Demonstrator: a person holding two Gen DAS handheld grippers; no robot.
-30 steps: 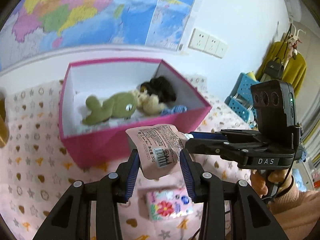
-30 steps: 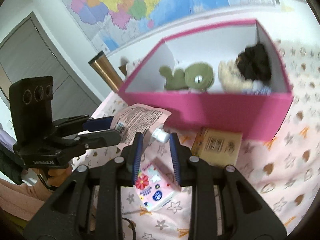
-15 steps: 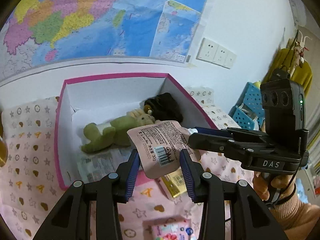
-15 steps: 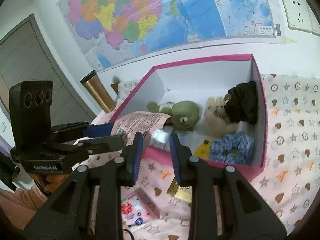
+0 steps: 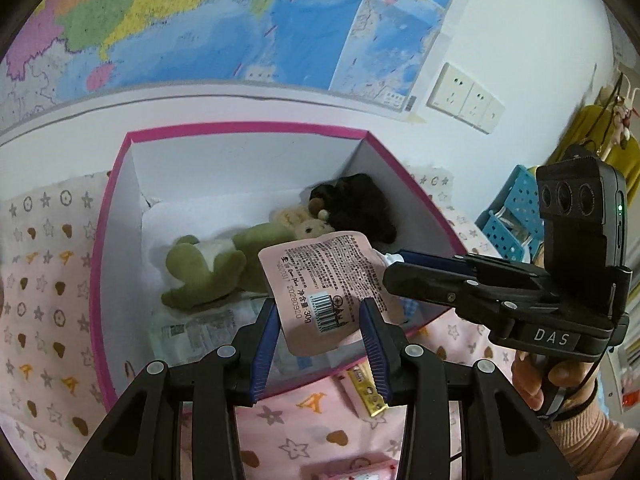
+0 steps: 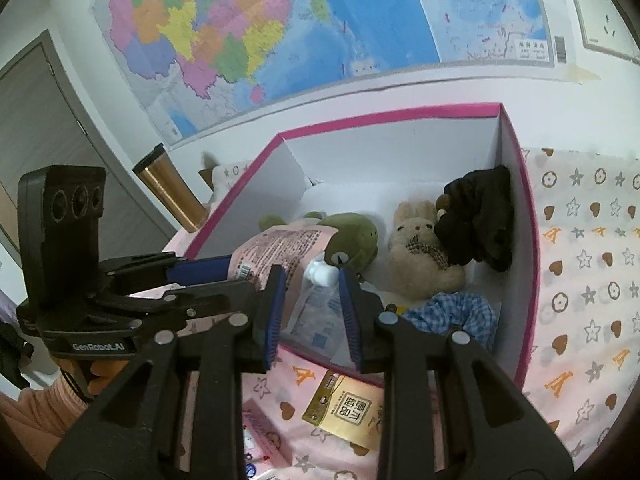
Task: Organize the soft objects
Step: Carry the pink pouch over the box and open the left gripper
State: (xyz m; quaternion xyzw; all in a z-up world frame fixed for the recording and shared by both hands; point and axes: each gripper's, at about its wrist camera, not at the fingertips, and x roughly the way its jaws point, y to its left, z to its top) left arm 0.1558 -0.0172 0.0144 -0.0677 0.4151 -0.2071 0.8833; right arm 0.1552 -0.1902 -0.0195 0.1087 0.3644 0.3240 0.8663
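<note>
left wrist: pouch [image 5: 324, 280] between both tongs

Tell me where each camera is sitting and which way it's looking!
Left wrist: on the left gripper, facing forward and down into the pink box; shows its own fingers, the right gripper and the hand holding it.
Right wrist: on the right gripper, facing the box from the other side; shows its own fingers and the left gripper.
Shared: the pink pouch held between both grippers, the box, the green plush, the beige bear, the black plush and the wall map.
</note>
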